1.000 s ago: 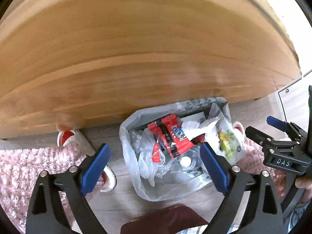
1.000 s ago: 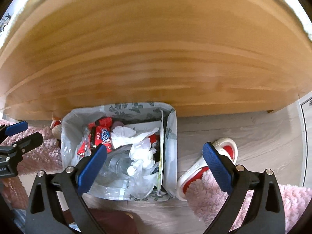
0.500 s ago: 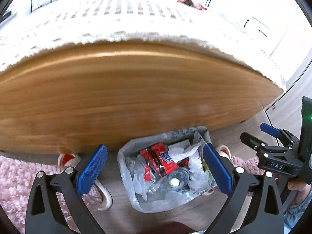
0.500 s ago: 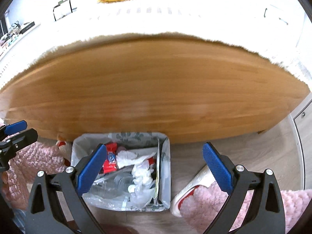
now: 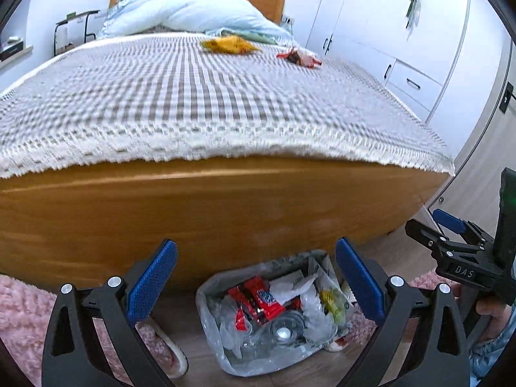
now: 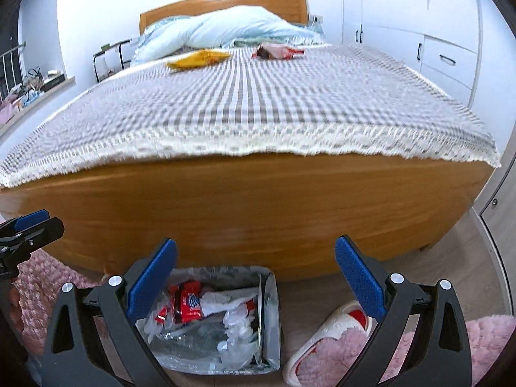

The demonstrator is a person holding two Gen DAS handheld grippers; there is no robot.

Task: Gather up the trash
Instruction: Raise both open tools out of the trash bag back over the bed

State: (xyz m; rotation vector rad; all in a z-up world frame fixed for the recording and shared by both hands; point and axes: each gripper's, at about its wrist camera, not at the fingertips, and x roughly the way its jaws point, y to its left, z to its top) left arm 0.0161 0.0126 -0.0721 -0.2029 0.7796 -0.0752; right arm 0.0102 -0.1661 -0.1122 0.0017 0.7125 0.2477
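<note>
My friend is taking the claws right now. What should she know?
Left claw: open, holding nothing.
Right claw: open, holding nothing.
Bin: on the floor at the foot of the bed, already holding wrappers, tissues and plastic.
Left to do: yellow wrapper and red wrapper lie on the blanket near the pillow end. Pick each up and drop it in the bin.

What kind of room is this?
Most likely a bedroom. There is a big wooden bed with a checked cover and a pale blue pillow, white wardrobes along the wall, and slippers on a pink rug.
</note>
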